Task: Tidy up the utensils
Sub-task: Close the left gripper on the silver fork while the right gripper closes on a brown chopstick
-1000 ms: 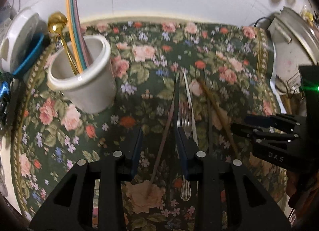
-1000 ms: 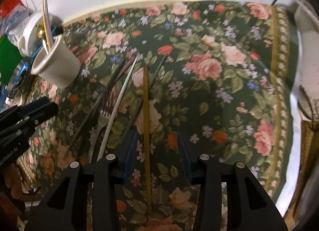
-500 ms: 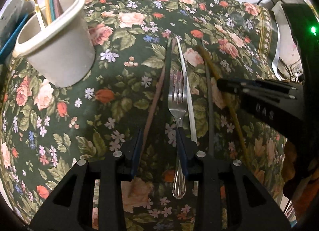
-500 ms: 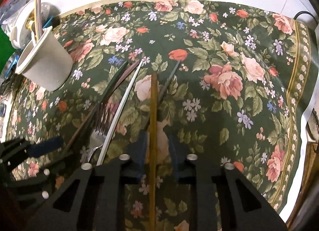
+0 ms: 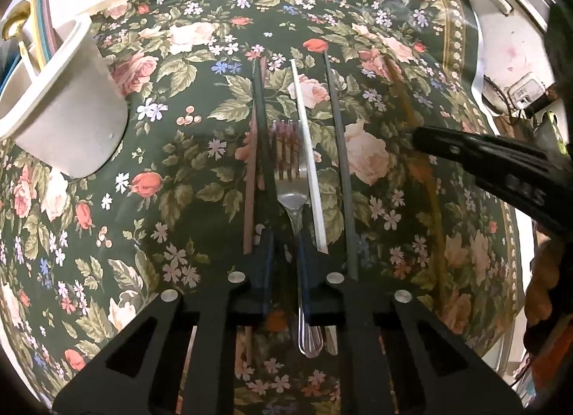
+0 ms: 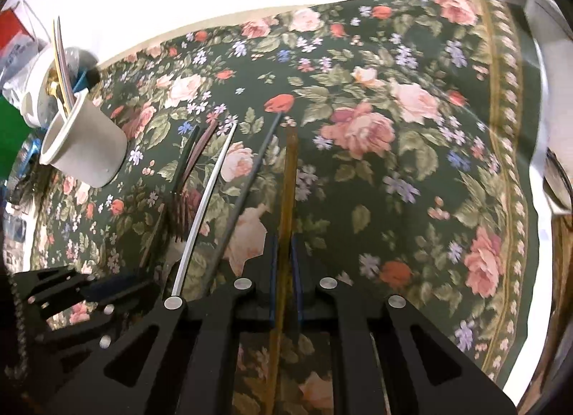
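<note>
On the floral tablecloth (image 5: 200,99) lie a brown chopstick (image 5: 249,200), a black chopstick (image 5: 260,121), a steel fork (image 5: 288,182), a white chopstick (image 5: 308,164) and a grey chopstick (image 5: 342,171), side by side. My left gripper (image 5: 286,235) points down over the fork's handle. Its jaws are closing, with a gap still showing between the left pad and the handle. My right gripper (image 6: 284,239) is shut on an amber chopstick (image 6: 288,178), to the right of the others. A white cup (image 5: 71,121) at the left holds a gold spoon (image 5: 12,26) and coloured chopsticks.
A metal-lidded appliance (image 5: 508,3) and cables crowd the right edge of the table. A white tub (image 6: 32,92) and bags stand behind the cup (image 6: 86,146). A white wall runs along the back. Bare cloth (image 6: 412,182) lies right of the amber chopstick.
My left gripper came down closer to the fork and its jaws narrowed around the handle. My right gripper shut on the amber chopstick.
</note>
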`<state>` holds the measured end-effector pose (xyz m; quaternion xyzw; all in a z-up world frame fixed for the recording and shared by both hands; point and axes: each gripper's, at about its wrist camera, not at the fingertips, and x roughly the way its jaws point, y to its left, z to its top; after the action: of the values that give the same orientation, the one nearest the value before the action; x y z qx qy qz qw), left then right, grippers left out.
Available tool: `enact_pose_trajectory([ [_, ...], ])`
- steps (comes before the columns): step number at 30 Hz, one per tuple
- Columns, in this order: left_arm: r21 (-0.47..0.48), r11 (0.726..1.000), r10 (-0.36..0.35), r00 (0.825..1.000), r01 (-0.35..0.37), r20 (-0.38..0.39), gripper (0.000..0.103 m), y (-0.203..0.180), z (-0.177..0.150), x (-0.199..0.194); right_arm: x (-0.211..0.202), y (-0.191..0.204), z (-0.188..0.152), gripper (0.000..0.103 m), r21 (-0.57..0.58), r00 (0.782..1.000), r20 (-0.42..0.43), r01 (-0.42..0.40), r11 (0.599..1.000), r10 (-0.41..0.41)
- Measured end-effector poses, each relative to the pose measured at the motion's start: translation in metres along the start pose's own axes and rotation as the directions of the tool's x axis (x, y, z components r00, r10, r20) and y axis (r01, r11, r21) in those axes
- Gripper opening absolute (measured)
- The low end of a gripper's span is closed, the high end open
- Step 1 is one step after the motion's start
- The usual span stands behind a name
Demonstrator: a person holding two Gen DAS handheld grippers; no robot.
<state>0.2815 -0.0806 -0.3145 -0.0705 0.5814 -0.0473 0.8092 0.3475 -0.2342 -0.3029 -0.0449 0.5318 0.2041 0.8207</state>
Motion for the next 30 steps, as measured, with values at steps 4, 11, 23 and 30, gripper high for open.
enact_pose_trajectory([
  [4,-0.007,1.0,-0.01,1.0,0.011,0.02,0.012,0.0,0.006,-0.008,-0.01,-0.008,-0.005,0.007,0.022,1.0,0.01,-0.006,1.0,0.006],
  [11,-0.001,0.998,-0.063,0.998,0.063,-0.018,0.012,-0.005,0.011,-0.003,-0.022,-0.018,-0.011,0.007,0.062,0.999,0.028,-0.024,0.998,0.022],
  [23,0.036,0.999,0.038,0.999,-0.038,-0.012,0.015,0.0,0.015,0.01,-0.031,-0.024,-0.014,0.007,0.074,0.999,0.042,-0.036,0.997,0.033],
  [30,0.097,0.988,0.118,0.993,-0.12,0.023,0.045,-0.011,0.027,0.02,-0.035,-0.018,-0.013,0.007,0.052,0.998,0.057,-0.041,0.998,0.038],
])
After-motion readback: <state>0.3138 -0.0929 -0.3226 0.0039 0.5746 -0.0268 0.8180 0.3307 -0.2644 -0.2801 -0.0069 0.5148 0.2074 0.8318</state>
